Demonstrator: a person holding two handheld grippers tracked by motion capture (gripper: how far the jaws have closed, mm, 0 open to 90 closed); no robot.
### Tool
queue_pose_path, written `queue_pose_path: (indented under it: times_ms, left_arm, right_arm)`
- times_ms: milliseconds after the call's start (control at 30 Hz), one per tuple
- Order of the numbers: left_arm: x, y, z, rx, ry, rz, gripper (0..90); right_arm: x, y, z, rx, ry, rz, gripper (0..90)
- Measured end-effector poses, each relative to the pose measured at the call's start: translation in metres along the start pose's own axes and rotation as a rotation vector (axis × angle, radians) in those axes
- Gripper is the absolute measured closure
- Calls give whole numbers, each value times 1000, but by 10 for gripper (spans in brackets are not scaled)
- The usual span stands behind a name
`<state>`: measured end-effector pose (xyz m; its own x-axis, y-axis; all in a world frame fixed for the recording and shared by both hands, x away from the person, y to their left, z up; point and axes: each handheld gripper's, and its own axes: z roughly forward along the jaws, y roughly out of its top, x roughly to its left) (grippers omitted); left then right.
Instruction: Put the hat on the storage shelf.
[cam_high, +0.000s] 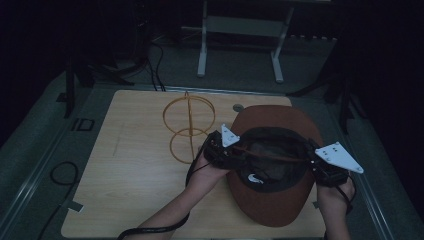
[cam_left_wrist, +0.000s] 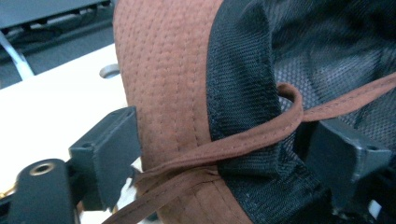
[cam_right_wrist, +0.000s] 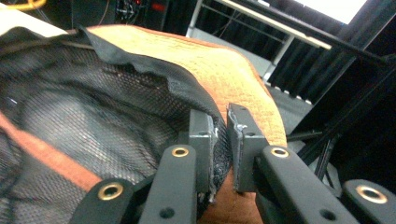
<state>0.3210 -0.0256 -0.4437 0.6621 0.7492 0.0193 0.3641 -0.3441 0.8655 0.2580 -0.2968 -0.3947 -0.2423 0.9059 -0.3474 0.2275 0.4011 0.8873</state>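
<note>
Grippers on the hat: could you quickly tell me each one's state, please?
Left gripper: open, jaws astride the hat brim, not pressing.
Right gripper: shut on the hat.

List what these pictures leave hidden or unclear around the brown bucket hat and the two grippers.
- High view: crown of the brown bucket hat, face down beneath its own brim.
- High view: white label inside the hat, too small and dim to read.
- Left gripper view: gold wire hat stand, hidden behind the brim.
- Right gripper view: brown chin strap, blurred and cut off by the edge.

Wire stand (cam_high: 188, 127) on wooden table (cam_high: 135, 170)
</note>
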Motion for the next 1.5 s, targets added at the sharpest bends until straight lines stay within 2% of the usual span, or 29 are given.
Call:
queue_pose_path:
  times_ms: [33, 67, 100, 133, 167, 233, 300, 333, 367, 433, 500, 600, 633, 667, 700, 767, 833, 900, 967, 1000, 1067, 1133, 1167, 1200, 1333, 1433, 1500]
  left_arm:
    - [0, 0, 0, 0, 0, 0, 221]
    - [0, -1, 1, -1, 4, 9, 221]
    - [0, -3, 2, 8, -21, 25, 389]
    - [0, -3, 2, 8, -21, 25, 511]
    - [-2, -4, 3, 19, -36, 68, 650]
    - [-2, -4, 6, 32, -37, 71, 678]
    - [0, -6, 9, 47, -48, 56, 810]
    - [1, -7, 11, 54, -60, 45, 810]
    - [2, -9, 14, 67, -68, 51, 883]
    - [2, -10, 15, 80, -73, 62, 891]
    - [1, -11, 17, 83, -54, 76, 894]
    - [0, -11, 19, 91, -31, 63, 883]
    - [0, -11, 20, 96, -24, 59, 826]
    - [0, -11, 23, 111, -17, 57, 826]
    - [0, -10, 26, 136, -17, 55, 483]
    - [2, -13, 35, 172, -57, 31, 415]
    - [3, -17, 40, 189, -49, 21, 346]
    - [6, -19, 42, 189, -70, 1, 348]
    - [7, -20, 43, 186, -73, 4, 454]
    - [7, -21, 43, 175, -76, -7, 454]
    - [3, -18, 41, 170, -44, 19, 602]
    - [1, -18, 41, 167, -36, 31, 736]
    - [-1, -14, 39, 160, -13, 51, 774]
    - [-1, -13, 37, 148, -1, 52, 810]
    - [6, -2, 27, 101, 23, 31, 857]
    - [8, 5, 19, 65, 44, 36, 862]
    - [9, 10, 14, 34, 55, 32, 863]
  right_arm:
    - [2, 2, -3, -10, -2, -6, 811]
    - [2, 2, -3, -10, -2, -6, 811]
    - [4, 4, -7, -24, 7, -8, 811]
    - [4, 4, -7, -24, 7, -8, 811]
    - [8, 7, -10, -34, 2, -25, 811]
    - [10, 7, -10, -35, -1, -30, 812]
    - [12, 8, -10, -32, 2, -36, 812]
    - [12, 8, -10, -32, 2, -36, 812]
    - [13, 6, -8, -28, 9, -35, 812]
    - [14, 6, -7, -24, 8, -41, 812]
    - [15, 5, -7, -20, 14, -40, 812]
    - [18, 4, -6, -18, 17, -49, 812]
    - [18, 4, -6, -18, 17, -49, 812]
    - [19, 4, -5, -16, 17, -50, 812]
    - [20, 4, -5, -19, 27, -52, 811]
    - [22, 6, -8, -23, 39, -51, 812]
    - [24, 7, -11, -34, 51, -55, 812]
    - [26, 8, -14, -49, 53, -58, 812]
    - [27, 10, -17, -58, 51, -66, 812]
    - [28, 10, -19, -62, 56, -62, 812]
    - [31, 13, -23, -75, 65, -76, 812]
    - [34, 13, -24, -79, 67, -76, 812]
    - [36, 14, -25, -81, 59, -87, 811]
    - [36, 14, -26, -87, 52, -88, 811]
    - [32, 11, -28, -97, 46, -56, 806]
    - [30, 9, -32, -107, 50, -30, 798]
    - [30, 7, -35, -109, 42, -30, 781]
